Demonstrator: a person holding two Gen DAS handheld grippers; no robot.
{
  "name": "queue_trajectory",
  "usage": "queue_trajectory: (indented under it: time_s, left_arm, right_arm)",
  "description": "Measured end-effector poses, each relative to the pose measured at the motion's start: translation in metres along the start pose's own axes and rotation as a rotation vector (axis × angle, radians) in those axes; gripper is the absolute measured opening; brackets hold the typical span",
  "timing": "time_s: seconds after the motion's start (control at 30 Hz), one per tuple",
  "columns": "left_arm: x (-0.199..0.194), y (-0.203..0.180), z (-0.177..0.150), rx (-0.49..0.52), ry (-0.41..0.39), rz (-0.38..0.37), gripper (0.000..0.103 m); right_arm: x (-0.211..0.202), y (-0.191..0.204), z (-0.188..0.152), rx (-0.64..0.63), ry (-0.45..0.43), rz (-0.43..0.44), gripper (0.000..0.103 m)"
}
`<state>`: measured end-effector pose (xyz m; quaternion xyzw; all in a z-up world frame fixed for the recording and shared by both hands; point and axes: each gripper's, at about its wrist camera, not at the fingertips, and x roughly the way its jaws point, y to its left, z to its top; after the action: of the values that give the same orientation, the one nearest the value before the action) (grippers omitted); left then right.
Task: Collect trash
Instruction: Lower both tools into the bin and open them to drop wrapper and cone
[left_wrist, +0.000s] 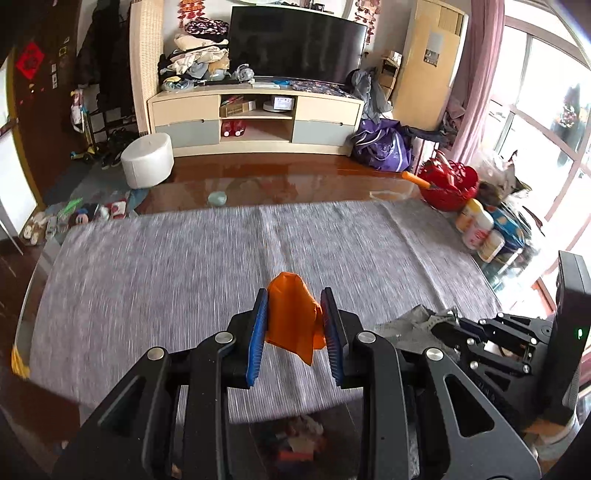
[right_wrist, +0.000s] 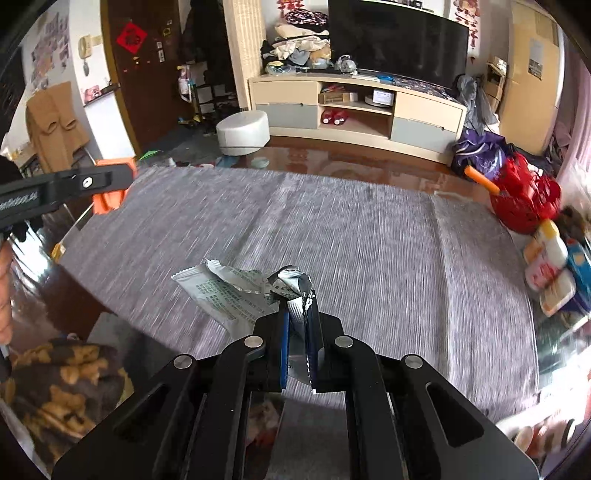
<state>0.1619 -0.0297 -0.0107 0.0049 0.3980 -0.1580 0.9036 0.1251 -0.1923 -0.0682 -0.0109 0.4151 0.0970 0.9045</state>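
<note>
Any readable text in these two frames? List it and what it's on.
Nothing can be read with confidence.
Silver wrapper in the right hand-held gripper: rows of small green print, too small and blurred.
Red diamond sign on the dark door: one dark character, not legible.
Left hand-held gripper's arm: pale lettering, smeared.
Bottles at the table's edge: labels blurred.

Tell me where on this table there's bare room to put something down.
The grey cloth is bare across its whole middle and left side, up to the glossy wood strip beyond it. The right edge is crowded: a red basket at the far corner, then bottles packed beside it. Both claws hold trash above the near edge.
</note>
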Motion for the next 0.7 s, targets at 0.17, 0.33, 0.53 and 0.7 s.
queue_trajectory:
  time_s: [0.17, 0.33, 0.53, 0.7]
  left_arm:
    - [-0.02, -0.008, -0.065, 0.024, 0.001, -0.022, 0.027]
    - [-0.01, -0.014, -0.133, 0.01, 0.053, -0.052, 0.027]
    - [0.026, -0.013, -0.195, -0.04, 0.165, -0.069, 0.027]
    - [0.057, -0.009, -0.234, -0.047, 0.238, -0.071, 0.027]
  right_arm:
    - [-0.007, 0.007, -0.04, 0.001, 0.017, 0.017, 0.009]
    - [-0.004, 0.015, -0.083, 0.01, 0.05, 0.032, 0.009]
    - [0.02, 0.014, -0.125, 0.065, 0.112, 0.067, 0.01]
    - [0.048, 0.018, -0.152, 0.087, 0.175, 0.074, 0.01]
